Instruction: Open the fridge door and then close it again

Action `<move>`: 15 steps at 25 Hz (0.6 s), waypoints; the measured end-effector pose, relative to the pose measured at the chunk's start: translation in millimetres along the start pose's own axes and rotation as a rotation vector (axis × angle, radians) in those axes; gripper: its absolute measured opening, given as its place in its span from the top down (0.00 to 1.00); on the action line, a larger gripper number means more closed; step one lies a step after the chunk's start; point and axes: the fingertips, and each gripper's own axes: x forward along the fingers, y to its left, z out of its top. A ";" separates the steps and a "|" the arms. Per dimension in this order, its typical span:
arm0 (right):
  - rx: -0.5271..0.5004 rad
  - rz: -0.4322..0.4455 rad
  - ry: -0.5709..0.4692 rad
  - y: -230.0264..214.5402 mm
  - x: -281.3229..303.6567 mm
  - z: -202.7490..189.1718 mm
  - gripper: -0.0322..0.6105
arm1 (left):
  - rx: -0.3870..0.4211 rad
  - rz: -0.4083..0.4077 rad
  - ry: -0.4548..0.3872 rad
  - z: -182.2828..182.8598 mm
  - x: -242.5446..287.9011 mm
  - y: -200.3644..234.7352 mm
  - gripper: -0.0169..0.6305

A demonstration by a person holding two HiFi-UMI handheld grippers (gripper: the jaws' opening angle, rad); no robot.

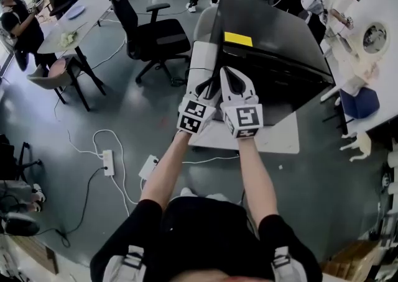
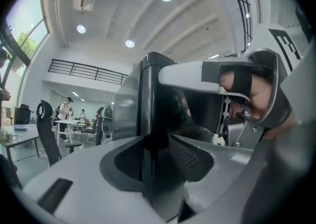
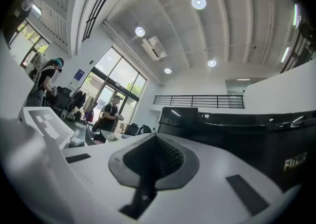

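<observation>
Risk: left tool (image 1: 208, 91) pinches fridge door (image 2: 153, 109) edge at frame centre; right tool (image 1: 233, 79) pressed together, empty, beside it. I judge the edge may slip free if I pull off the hinge arc.

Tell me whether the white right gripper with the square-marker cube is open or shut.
Shut. In the right gripper view the white right gripper shows its jaws closed against each other, with nothing between them.

Between the left gripper's (image 2: 153, 144) jaws, the fridge door (image 2: 148, 94) edge is dark, smooth and glossy. Both grippers' shells look like matt white plastic (their pads (image 2: 190, 156) dark, finely ribbed). Ahead of the right gripper's (image 3: 154, 144) jaws, the fridge (image 3: 232, 129) gleams black.
</observation>
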 end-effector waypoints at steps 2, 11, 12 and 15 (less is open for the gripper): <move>0.009 0.001 -0.011 0.3 0.9 -0.9 0.96 | -0.009 -0.001 -0.013 0.1 0.0 0.6 0.75; 0.160 -0.152 -0.011 -41.6 -67.3 -32.9 0.96 | -0.240 0.158 -0.205 25.4 -39.1 1.0 0.97; 0.166 -0.158 0.007 -42.7 -75.1 -42.5 0.96 | -0.253 0.178 -0.216 27.0 -42.0 -0.2 0.97; 0.192 -0.183 0.053 -54.8 -94.0 -64.7 0.96 | -0.207 0.211 -0.201 31.5 -38.2 -9.0 0.97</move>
